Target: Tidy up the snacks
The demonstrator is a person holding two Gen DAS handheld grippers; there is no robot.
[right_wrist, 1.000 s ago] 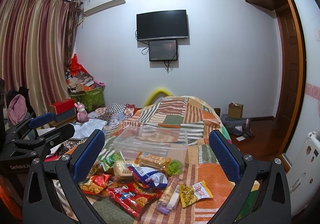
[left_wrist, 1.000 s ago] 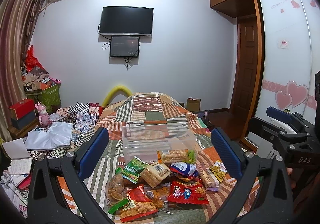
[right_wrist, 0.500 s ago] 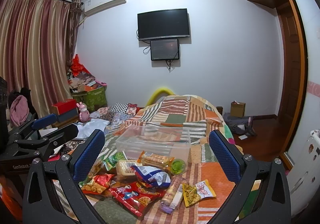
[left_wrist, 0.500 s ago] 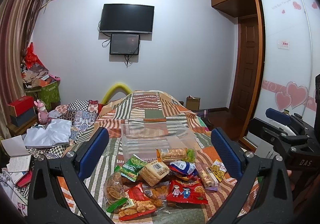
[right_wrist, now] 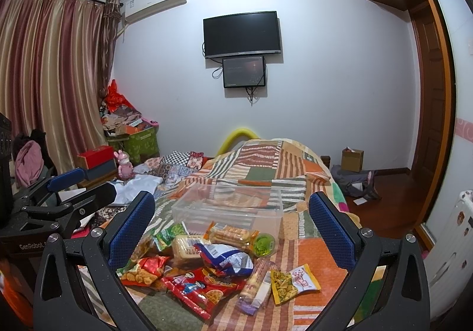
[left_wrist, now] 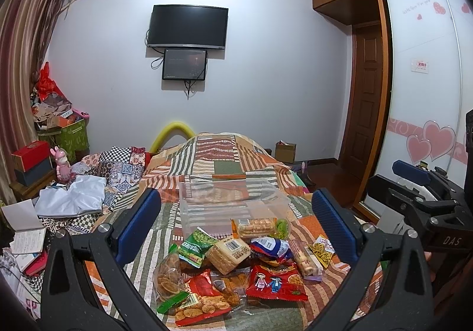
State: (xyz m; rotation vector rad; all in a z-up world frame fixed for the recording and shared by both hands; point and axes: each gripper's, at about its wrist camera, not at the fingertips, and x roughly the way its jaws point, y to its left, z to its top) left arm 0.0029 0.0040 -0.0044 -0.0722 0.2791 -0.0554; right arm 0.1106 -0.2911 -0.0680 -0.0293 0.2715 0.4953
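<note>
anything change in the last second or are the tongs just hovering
Both cameras drifted slightly: the snack pile and clear plastic bin sit a little higher in each view than a second ago, as does the TV. Nothing was taken hold of or let go. The left tongs and right tongs stay wide open and empty, the snacks lie as before, and the bin is still empty.
</note>
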